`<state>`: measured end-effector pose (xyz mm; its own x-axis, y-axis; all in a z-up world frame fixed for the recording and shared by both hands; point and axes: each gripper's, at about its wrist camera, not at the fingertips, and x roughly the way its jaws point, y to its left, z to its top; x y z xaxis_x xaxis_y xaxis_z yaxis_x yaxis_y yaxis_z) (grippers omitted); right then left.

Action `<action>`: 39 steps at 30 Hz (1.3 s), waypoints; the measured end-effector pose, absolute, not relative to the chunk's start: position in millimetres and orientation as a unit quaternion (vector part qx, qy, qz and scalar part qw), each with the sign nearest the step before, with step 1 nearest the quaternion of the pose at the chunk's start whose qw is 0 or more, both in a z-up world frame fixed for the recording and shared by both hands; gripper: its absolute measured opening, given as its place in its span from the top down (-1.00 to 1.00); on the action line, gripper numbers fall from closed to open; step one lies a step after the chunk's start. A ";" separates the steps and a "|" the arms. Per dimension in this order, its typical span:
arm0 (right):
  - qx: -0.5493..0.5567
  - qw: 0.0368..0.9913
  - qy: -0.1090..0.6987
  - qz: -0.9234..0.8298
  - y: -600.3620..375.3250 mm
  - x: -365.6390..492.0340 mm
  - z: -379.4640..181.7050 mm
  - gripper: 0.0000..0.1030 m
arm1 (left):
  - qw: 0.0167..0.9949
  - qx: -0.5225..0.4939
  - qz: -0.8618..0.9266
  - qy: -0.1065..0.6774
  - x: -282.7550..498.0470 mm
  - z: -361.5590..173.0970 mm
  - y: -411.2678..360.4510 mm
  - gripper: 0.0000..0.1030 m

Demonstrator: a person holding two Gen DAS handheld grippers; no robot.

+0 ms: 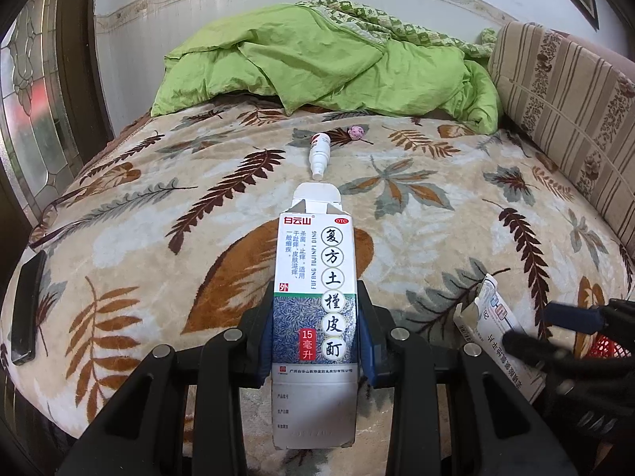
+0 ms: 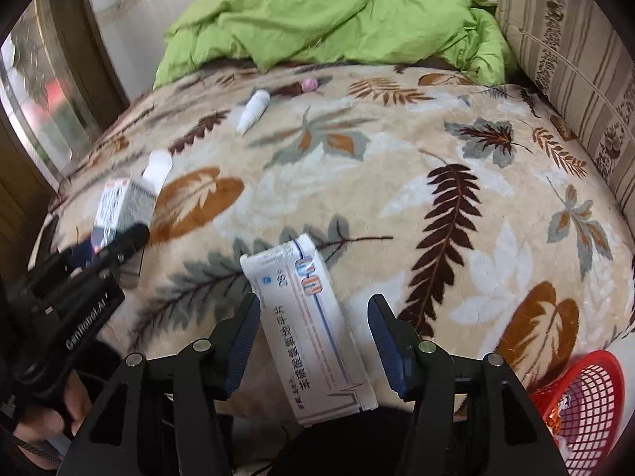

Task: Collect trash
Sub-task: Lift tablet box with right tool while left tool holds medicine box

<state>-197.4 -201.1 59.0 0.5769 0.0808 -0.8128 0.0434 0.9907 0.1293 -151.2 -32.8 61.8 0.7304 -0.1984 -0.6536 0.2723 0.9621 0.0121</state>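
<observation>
The left gripper (image 1: 315,341) clamps a tall white medicine carton (image 1: 313,297) at frame centre, its top flap open, blue leaf print low. The right gripper (image 2: 313,341) stands open around a flat white pill box (image 2: 313,329), lower centre, on the leaf-print blanket (image 2: 456,139). A red basket (image 2: 587,404) sits lower right.

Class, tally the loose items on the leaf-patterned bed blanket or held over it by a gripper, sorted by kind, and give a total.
White cardboard medicine boxes: 2, the tall blue-and-white box in the left gripper, and the flat white box between the right gripper's fingers.
White plastic spray bottles: 1.
Small pink crumpled balls: 1.
Flat black slabs at the blanket's left edge: 1.
Total: 5
</observation>
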 end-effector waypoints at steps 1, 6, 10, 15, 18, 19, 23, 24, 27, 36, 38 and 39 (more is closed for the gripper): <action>0.050 0.878 0.476 0.013 -196.6 -193.5 54.7 -0.17 | 0.929 0.053 -0.127 0.345 -151.4 60.9 -33.3 0.36; 0.023 0.845 0.535 0.013 -189.9 -180.0 35.0 -0.17 | 0.928 0.053 -0.127 0.345 -151.3 60.9 -33.2 0.36; 0.055 0.822 0.567 0.025 -199.4 -171.0 23.2 -0.17 | 0.929 0.053 -0.127 0.345 -151.5 60.7 -33.5 0.36; 0.059 0.840 0.540 0.022 -200.6 -177.7 30.5 -0.14 | 0.929 0.053 -0.126 0.344 -152.2 60.8 -33.7 0.36; 0.071 0.869 0.489 0.023 -201.7 -188.3 46.1 -0.14 | 0.929 0.053 -0.127 0.344 -152.0 60.7 -33.5 0.36; 0.072 0.874 0.480 0.019 -202.7 -190.4 48.5 -0.14 | 0.929 0.053 -0.126 0.345 -152.5 60.6 -33.5 0.36; 0.094 0.883 0.460 0.008 -208.8 -194.3 53.7 -0.14 | 0.928 0.056 -0.127 0.346 -151.5 59.3 -37.1 0.36; 0.100 0.882 0.460 0.007 -211.0 -192.8 53.5 -0.14 | 0.928 0.056 -0.127 0.346 -151.9 59.3 -38.7 0.36; 0.113 0.882 0.458 0.006 -213.6 -190.1 53.0 -0.14 | 0.928 0.057 -0.126 0.345 -152.0 59.1 -40.6 0.36; 0.123 0.881 0.456 0.010 -214.8 -189.5 52.3 -0.14 | 0.928 0.056 -0.127 0.346 -152.6 58.9 -41.4 0.36; 0.124 0.881 0.456 0.010 -214.9 -190.2 52.2 -0.14 | 0.928 0.056 -0.126 0.346 -153.1 58.9 -41.2 0.36; 0.124 0.882 0.456 0.009 -214.9 -190.1 52.3 -0.14 | 0.928 0.056 -0.127 0.346 -153.0 58.9 -41.5 0.36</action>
<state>-190.1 -214.9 52.3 0.5847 0.1289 -0.8009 0.0963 0.9693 0.2264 -153.0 -41.5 58.9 0.7292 -0.1961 -0.6557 0.2736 0.9617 0.0167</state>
